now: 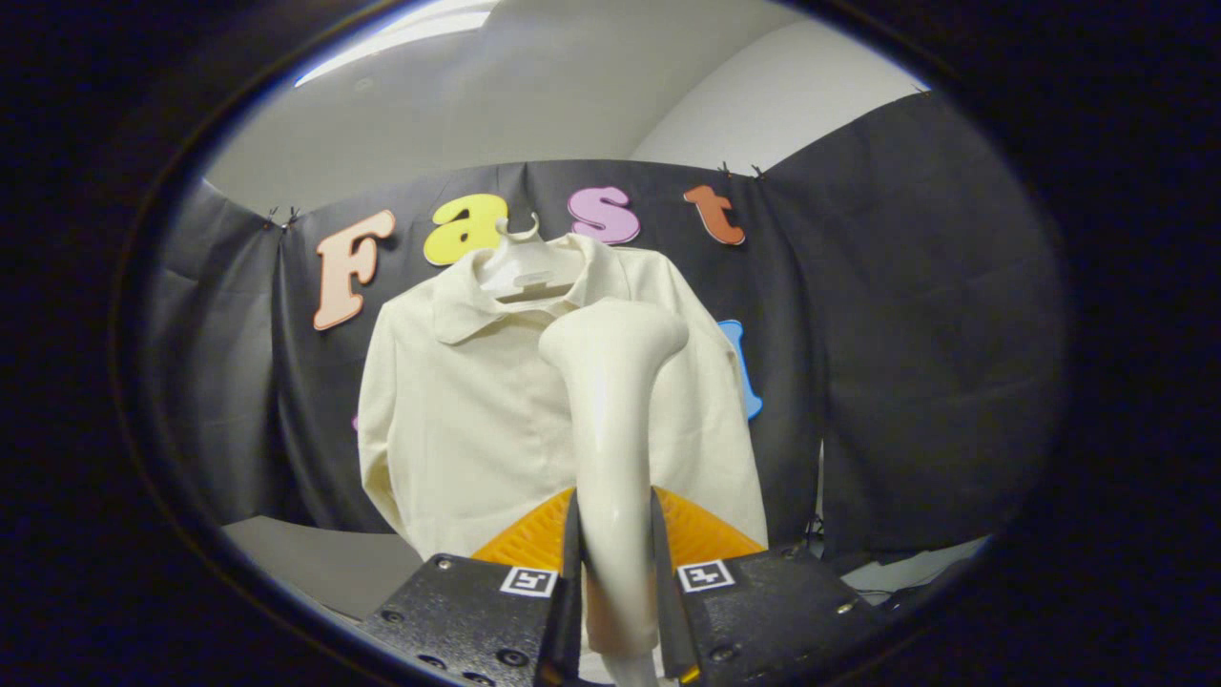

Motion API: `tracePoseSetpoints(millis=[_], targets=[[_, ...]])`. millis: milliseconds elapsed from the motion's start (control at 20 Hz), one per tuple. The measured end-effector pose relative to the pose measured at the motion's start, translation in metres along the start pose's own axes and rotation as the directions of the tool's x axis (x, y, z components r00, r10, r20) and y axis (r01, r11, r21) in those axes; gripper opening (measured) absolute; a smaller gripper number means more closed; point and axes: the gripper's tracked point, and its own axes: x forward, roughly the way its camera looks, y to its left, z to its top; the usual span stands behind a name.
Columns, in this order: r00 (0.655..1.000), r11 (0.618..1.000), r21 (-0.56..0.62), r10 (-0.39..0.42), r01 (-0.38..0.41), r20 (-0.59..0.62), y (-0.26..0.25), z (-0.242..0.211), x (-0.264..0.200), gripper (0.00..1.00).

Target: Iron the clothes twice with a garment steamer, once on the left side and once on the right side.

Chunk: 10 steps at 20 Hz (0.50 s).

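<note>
Tool (615, 572) closed on the garment steamer (610, 420): I see both fingers pressed against the sides of its pale handle, which stands upright between them. From the fingers the handle rises and widens into the steamer head, which tilts slightly to one side. I read the head as sitting in front of the upper chest of the shirt (458, 410), just below the collar; whether it touches the cloth I cannot tell. The cream shirt hangs beyond the steamer on a white hanger (523, 267), front facing me, sleeves hanging down at both sides. Behind the steamer handle, low against the shirt hem, I note an orange ribbed part (534, 539). A pale tabletop (315, 558) lies below the shirt's sleeve.
</note>
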Motion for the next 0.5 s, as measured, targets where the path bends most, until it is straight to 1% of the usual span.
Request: tracePoseSetpoints(millis=[200,300,500], targets=[[1.0,1.0,0.014,-0.017,0.017,0.019,-0.008,-0.006,0.03,0.32],[1.0,1.0,0.012,-0.017,0.017,0.0,-0.014,-0.018,0.043,0.32],[0.999,0.998,0.057,-0.002,0.004,-0.047,-0.017,-0.051,0.061,0.32]])
